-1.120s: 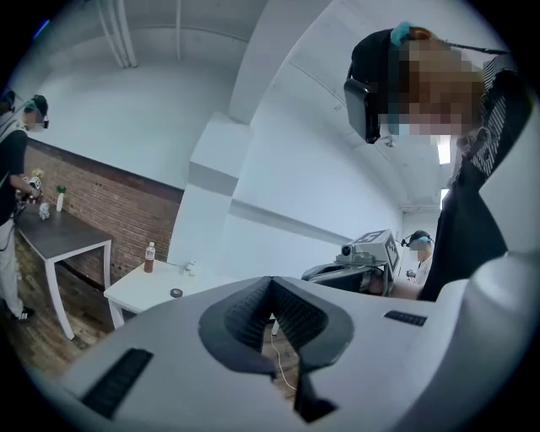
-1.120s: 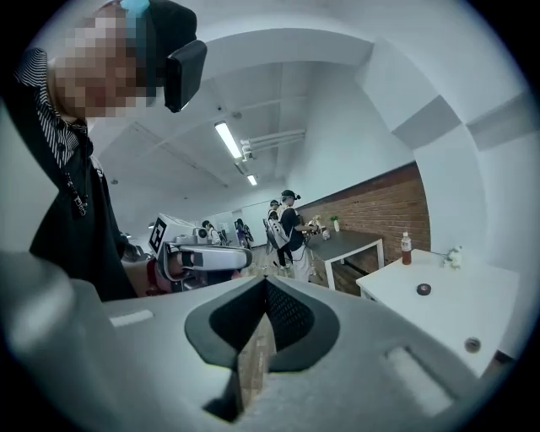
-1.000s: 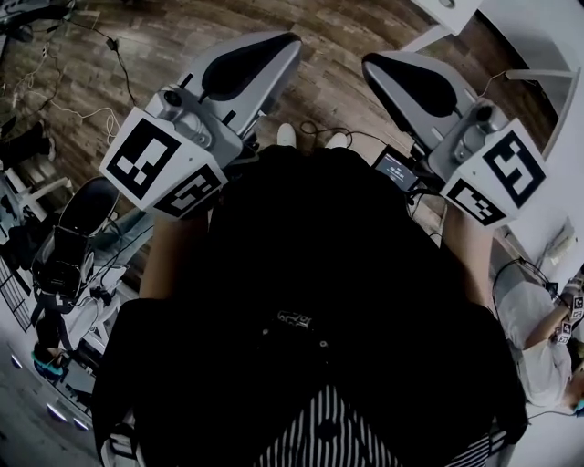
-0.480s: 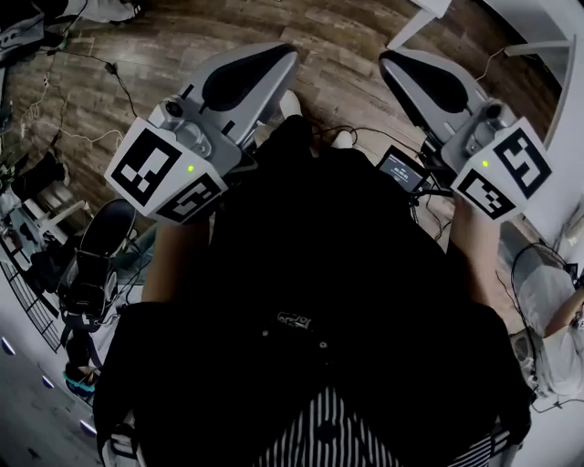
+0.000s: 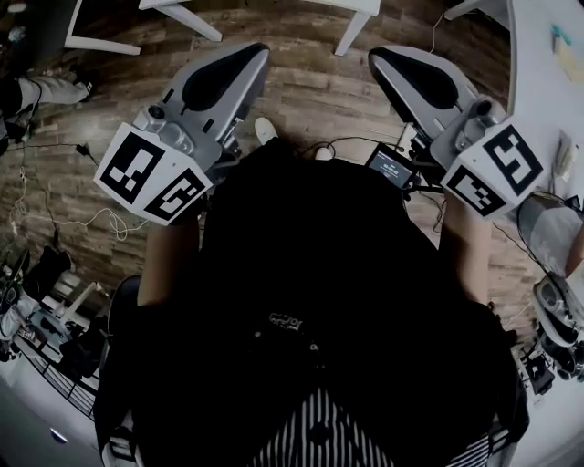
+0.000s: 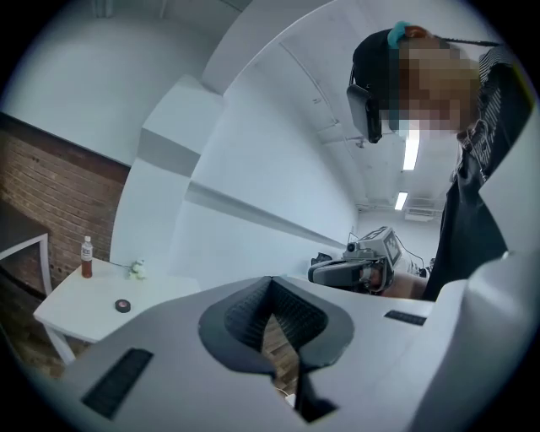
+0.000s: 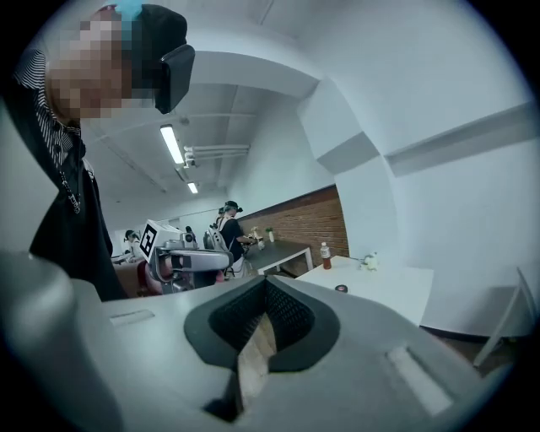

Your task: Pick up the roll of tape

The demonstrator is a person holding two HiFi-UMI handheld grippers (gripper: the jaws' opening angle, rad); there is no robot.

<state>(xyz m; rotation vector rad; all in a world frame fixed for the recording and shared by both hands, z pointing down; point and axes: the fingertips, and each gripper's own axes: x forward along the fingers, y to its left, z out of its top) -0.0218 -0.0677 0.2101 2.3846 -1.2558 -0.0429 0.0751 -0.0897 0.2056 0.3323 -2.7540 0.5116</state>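
The roll of tape is a small black ring lying flat on a white table, far off at the left of the left gripper view. It also shows as a dark spot, the tape, on the same table in the right gripper view. My left gripper and right gripper are held out level over the wooden floor, well short of the table. Both left jaws and right jaws stand shut with nothing in them.
On the table a brown bottle and a small white toy stand behind the tape. White table legs cross the top of the head view, and another white tabletop lies at the right. People stand at a far desk.
The whole view has swung round: the floor and cables slid to the left, and white table legs came into view at the top. Both grippers moved along, still shut and level.
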